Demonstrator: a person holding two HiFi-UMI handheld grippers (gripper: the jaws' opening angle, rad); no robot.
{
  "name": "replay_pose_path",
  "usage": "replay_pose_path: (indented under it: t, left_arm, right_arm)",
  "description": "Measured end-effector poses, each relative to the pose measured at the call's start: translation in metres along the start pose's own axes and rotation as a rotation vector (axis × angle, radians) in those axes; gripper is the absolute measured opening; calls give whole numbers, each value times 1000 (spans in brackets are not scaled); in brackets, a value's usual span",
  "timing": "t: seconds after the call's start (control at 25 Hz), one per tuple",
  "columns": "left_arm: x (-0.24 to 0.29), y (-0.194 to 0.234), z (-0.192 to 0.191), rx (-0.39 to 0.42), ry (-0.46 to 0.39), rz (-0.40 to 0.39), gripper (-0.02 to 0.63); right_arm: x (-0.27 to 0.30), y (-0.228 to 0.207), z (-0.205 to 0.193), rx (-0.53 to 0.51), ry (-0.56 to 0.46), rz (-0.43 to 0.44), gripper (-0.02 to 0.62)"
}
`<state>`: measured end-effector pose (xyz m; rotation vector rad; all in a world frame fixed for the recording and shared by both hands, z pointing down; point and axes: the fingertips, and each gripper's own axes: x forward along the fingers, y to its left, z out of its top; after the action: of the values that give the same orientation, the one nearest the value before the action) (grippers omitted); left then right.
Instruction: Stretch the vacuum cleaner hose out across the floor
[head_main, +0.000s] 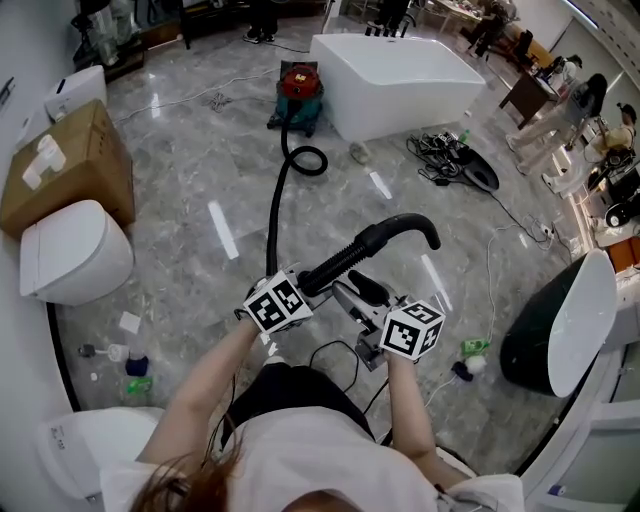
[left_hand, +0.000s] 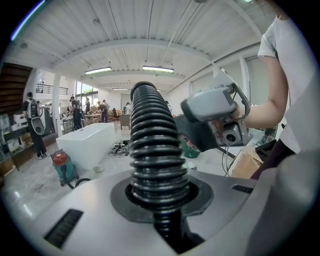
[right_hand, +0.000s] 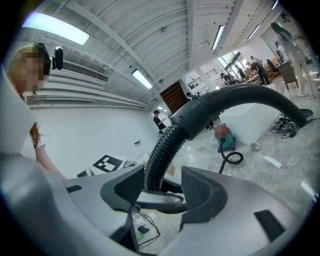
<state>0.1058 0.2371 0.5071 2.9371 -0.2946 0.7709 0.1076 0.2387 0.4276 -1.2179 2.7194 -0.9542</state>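
Note:
A red and teal vacuum cleaner (head_main: 298, 95) stands far off by a white bathtub. Its black ribbed hose (head_main: 274, 215) loops once on the floor, then runs toward me and rises to my hands. My left gripper (head_main: 305, 285) is shut on the ribbed hose (left_hand: 155, 150), which fills the gap between its jaws (left_hand: 160, 200). The hose ends in a curved rigid handle tube (head_main: 385, 240) lifted in the air. My right gripper (head_main: 352, 295) is open. The hose (right_hand: 160, 155) passes between its pads (right_hand: 200, 187), close to the left one, with a gap at the right one.
The bathtub (head_main: 400, 85) sits behind the vacuum. A toilet (head_main: 75, 250) and a cardboard box (head_main: 70, 165) line the left wall. A dark oval basin (head_main: 560, 320) leans at the right. Cables (head_main: 450, 160) and bottles (head_main: 135, 365) lie on the marble floor. People stand far right.

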Motion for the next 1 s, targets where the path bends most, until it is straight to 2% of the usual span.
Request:
replay_pose_path:
  t: [0.12, 0.24, 0.6, 1.0]
  left_arm:
    - [-9, 16, -8, 32, 39, 19, 87]
    - [-16, 25, -18, 100, 108, 12, 87]
    - [-14, 25, -52, 294, 323, 4, 87]
    - [-16, 22, -74, 609, 511, -22, 84]
  right_arm:
    - [-6, 0, -2, -15, 4, -8, 216]
    - [-2, 3, -2, -29, 10, -1, 216]
    - [-2, 11, -4, -49, 37, 37, 216]
    - [-2, 11, 0, -36, 23, 42, 216]
